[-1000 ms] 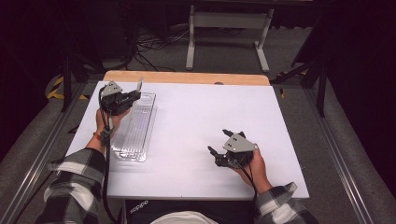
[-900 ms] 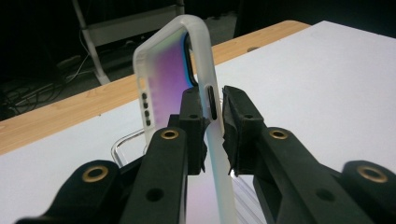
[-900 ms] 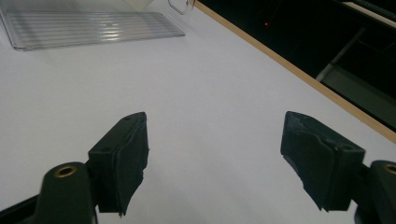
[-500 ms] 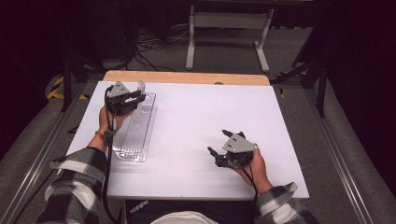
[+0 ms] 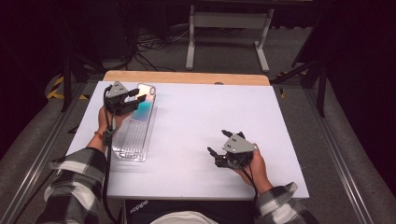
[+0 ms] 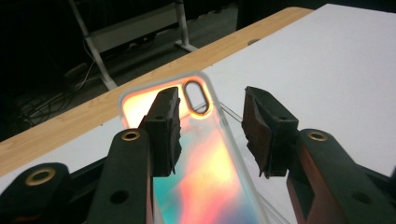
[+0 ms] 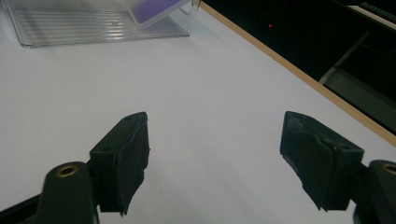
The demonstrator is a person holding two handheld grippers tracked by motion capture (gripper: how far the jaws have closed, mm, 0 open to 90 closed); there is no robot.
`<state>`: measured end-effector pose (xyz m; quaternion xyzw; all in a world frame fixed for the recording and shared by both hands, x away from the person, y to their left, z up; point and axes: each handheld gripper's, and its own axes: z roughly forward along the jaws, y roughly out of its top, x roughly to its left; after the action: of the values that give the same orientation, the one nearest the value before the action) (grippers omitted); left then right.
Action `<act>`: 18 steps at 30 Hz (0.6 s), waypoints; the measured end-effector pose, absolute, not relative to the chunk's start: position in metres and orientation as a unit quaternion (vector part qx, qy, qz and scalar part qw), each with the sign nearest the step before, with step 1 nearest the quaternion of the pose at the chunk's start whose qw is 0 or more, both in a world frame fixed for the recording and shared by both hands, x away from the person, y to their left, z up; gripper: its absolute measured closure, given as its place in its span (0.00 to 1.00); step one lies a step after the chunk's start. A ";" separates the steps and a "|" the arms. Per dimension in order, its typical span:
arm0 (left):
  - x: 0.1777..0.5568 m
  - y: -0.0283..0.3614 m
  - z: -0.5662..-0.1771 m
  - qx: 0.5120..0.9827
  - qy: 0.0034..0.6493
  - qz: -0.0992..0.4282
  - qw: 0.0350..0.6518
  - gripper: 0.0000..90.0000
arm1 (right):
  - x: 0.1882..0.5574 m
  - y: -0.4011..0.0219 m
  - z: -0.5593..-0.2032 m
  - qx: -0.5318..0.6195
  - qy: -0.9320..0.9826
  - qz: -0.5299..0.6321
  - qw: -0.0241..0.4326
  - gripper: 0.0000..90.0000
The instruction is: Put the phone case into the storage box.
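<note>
Left side of the table: the left gripper point(image 5: 133, 99) is hovering over the far end of a clear ribbed tray point(image 5: 132, 140), which is lying lengthwise near the left edge of the white table point(image 5: 196, 121). An iridescent phone case point(image 5: 142, 108) is resting in the tray's far end, tilted, with its upper end leaning on the tray's far rim. In the left gripper view the left gripper point(image 6: 210, 126) is looking down along the phone case point(image 6: 210, 177), whose oval camera cut-out is lying between the two pads. The jaws have just been opening; they are now standing spread, with the case between them. The right-hand pad is clear of the case, while contact at the other pad cannot be told.

Right side of the table: the right gripper point(image 5: 219, 147) is resting low over bare tabletop, well apart from the tray. In the right gripper view the right gripper point(image 7: 215, 154) is holding its jaws wide apart with nothing between them, and the tray point(image 7: 93, 28) is showing at the top.
</note>
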<state>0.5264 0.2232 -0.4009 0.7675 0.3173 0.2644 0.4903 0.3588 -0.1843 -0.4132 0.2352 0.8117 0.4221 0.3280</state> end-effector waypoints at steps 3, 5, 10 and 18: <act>0.526 0.225 -0.401 0.766 0.321 0.258 0.493 0.65 | 0.359 -0.185 -0.413 0.236 0.810 0.423 0.330 0.27; 0.526 0.227 -0.401 0.764 0.324 0.260 0.493 0.64 | 0.359 -0.185 -0.412 0.237 0.809 0.424 0.330 0.27; 0.524 0.231 -0.399 0.763 0.323 0.262 0.496 0.64 | 0.358 -0.185 -0.411 0.236 0.807 0.427 0.334 0.28; 0.521 0.236 -0.397 0.757 0.327 0.263 0.500 0.64 | 0.358 -0.186 -0.410 0.237 0.805 0.428 0.336 0.28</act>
<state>0.5214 0.2356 -0.3972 0.7575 0.3274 0.2627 0.5000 0.3577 -0.1860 -0.4103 0.2370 0.8048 0.4281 0.3359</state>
